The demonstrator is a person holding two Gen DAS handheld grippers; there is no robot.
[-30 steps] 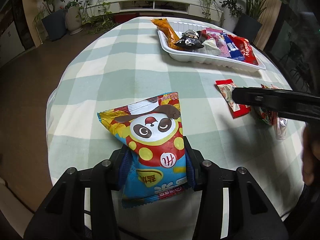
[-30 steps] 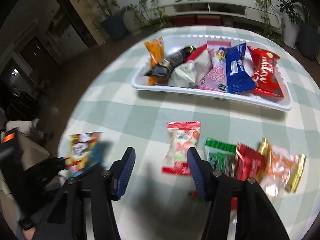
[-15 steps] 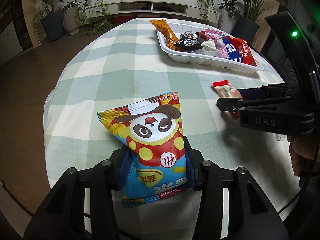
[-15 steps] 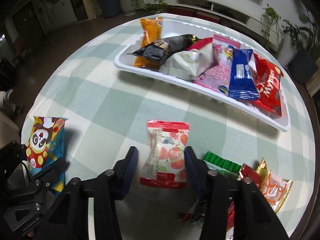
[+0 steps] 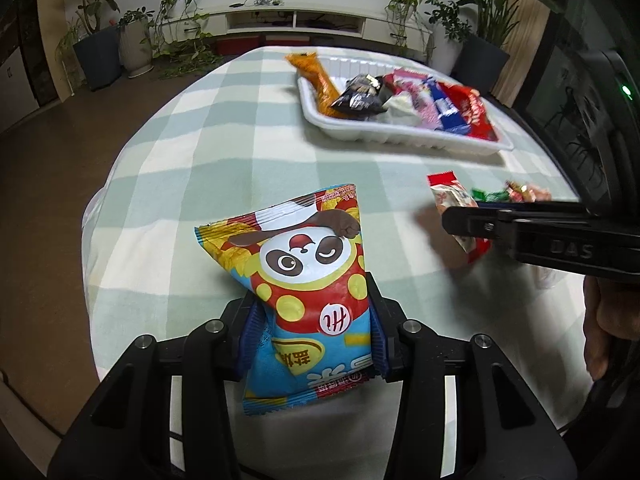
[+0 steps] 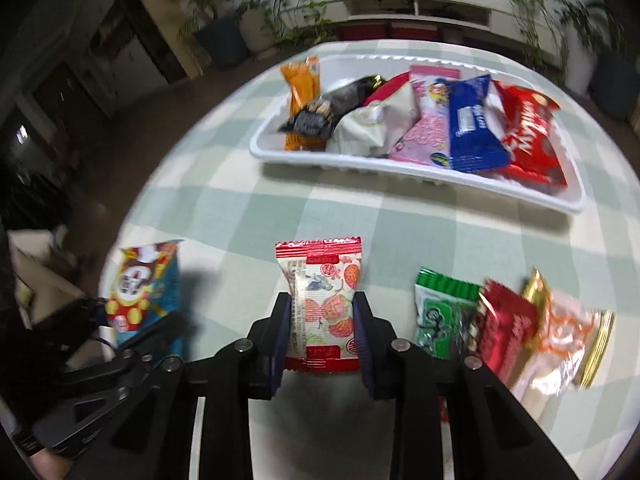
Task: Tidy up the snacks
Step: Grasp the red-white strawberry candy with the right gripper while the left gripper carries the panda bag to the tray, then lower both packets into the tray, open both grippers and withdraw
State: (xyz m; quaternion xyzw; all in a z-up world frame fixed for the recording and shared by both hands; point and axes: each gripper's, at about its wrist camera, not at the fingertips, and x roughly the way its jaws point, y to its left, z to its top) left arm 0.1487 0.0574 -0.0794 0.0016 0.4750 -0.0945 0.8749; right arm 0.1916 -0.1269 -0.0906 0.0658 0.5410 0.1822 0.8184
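Both my grippers clamp: left gripper (image 5: 310,330) on a panda-print crisp bag (image 5: 304,280), right gripper (image 6: 322,328), jaws just closing, on a strawberry-print sachet (image 6: 322,300). At twelve o'clock, the white plastic tray (image 6: 400,166) holds wrapped snacks; lettering there blurs.

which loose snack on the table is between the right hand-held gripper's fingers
The strawberry packet, red-edged and white. The right hand-held gripper has just closed on it; the green, red and orange packets lie beside it.
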